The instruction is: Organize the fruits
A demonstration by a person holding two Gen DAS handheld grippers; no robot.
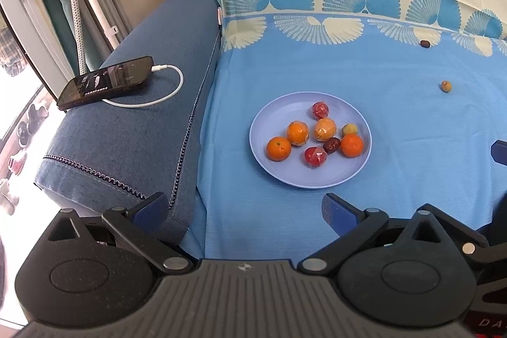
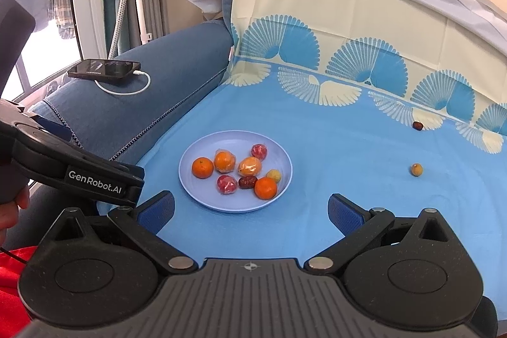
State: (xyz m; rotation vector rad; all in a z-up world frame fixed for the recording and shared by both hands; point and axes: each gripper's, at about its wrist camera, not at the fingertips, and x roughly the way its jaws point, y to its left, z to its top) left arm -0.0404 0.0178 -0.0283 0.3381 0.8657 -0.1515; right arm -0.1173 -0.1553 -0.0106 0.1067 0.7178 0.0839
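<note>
A blue patterned sheet (image 2: 317, 148) covers the sofa seat, a phone (image 2: 104, 69) charging on the armrest. My right tool (image 2: 250, 211) and left tool (image 1: 244, 208) both gape wide, holding nothing. The plate (image 2: 202, 195) already carries most fruit; two strays sit well apart from it, a yellowish fruit (image 2: 416, 169) and a dark date (image 2: 417, 125). Both look light, round and likely to roll, so I'd pinch across the middle, gently.
</note>
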